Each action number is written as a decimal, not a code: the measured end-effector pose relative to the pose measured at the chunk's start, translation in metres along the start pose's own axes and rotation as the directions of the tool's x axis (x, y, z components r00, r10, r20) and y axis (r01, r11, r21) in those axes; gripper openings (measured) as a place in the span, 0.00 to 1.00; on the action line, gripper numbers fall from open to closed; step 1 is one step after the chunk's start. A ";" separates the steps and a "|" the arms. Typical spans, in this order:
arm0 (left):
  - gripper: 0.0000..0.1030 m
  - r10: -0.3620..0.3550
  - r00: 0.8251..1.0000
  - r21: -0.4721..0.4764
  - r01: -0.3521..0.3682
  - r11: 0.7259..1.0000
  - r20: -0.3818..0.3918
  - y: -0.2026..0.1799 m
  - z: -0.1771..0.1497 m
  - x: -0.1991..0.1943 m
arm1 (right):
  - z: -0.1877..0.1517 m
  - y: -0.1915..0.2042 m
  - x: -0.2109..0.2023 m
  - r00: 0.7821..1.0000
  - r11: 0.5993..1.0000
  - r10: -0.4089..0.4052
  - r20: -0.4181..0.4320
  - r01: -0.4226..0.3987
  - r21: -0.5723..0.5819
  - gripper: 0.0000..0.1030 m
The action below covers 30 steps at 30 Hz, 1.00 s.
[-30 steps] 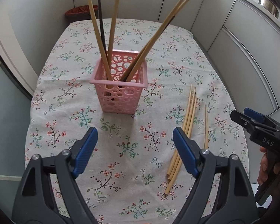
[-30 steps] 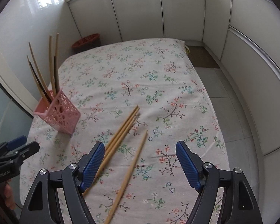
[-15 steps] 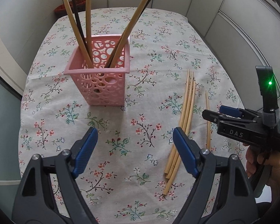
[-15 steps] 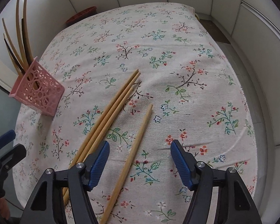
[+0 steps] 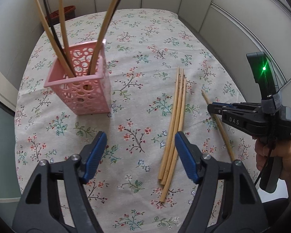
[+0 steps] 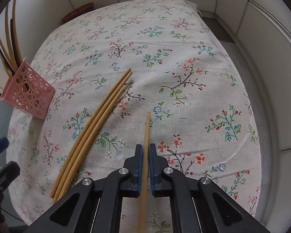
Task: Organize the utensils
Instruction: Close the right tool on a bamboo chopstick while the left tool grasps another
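A: Going left to right in the left wrist view, what lies where?

B: The pink basket [image 5: 81, 89] stands at the upper left on the floral tablecloth [image 5: 141, 44], with several long bamboo and dark chopsticks [image 5: 62, 27] upright in it. The left gripper [image 5: 140, 155] fills the bottom of the frame, its jaws partly apart and closing, with only cloth between the blue pads. A bundle of bamboo chopsticks [image 5: 174, 128] lies just right of centre, its lower part running past the gripper's right-hand pad.

A: And further right?

B: The single chopstick [image 5: 217, 120] lies slanted at centre right, apart from the bundle. The right gripper [image 5: 210, 109], held in a hand [image 5: 271, 155] at the right edge, reaches in from the right and crosses it.

A: Has it got hold?

B: Yes. In the right wrist view the right gripper [image 6: 145, 151] is closed tight on the single chopstick [image 6: 147, 124], which sticks out up-frame from between the pads at bottom centre. The bundle [image 6: 95, 120] lies left of it, untouched, and the basket [image 6: 27, 93] sits at the far left edge.

A: What differs from a second ago?

B: Then the right gripper's jaws stood wide above the chopstick; now they clamp it. The left gripper's jaws have narrowed, and the basket appears further left in its view.
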<state>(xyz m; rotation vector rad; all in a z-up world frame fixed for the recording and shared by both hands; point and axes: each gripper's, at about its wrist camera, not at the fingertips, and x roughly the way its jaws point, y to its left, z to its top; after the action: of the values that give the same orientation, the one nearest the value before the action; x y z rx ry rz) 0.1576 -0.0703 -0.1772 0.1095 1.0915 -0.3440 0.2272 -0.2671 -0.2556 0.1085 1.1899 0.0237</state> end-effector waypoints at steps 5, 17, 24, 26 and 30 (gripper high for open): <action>0.30 -0.041 0.999 0.023 0.042 0.999 -0.027 -0.018 0.011 0.027 | -0.005 -0.019 -0.016 1.000 0.999 0.024 0.014 -0.025 0.039 0.06; 0.09 -0.101 0.995 -0.042 0.101 0.994 0.009 -0.042 0.058 0.090 | -0.015 -0.054 -0.044 0.996 0.993 0.078 0.049 -0.082 0.082 0.06; 0.09 -0.102 0.995 -0.100 0.102 0.990 0.005 -0.042 0.070 0.112 | -0.017 -0.065 -0.045 0.995 0.991 0.095 0.042 -0.099 0.093 0.06; 0.09 -0.100 0.995 -0.112 0.098 0.989 -0.005 -0.042 0.072 0.117 | -0.019 -0.068 -0.045 0.994 0.990 0.097 0.041 -0.100 0.097 0.06; 0.09 -0.071 0.997 -0.092 0.072 0.993 0.010 -0.046 0.075 0.118 | -0.020 -0.074 -0.043 0.995 0.988 0.098 0.032 -0.101 0.116 0.06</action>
<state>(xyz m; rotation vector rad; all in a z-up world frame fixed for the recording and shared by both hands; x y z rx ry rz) 0.2556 -0.1586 -0.2429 -0.0124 1.1051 -0.3576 0.1894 -0.3429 -0.2303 0.2707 1.1589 0.0401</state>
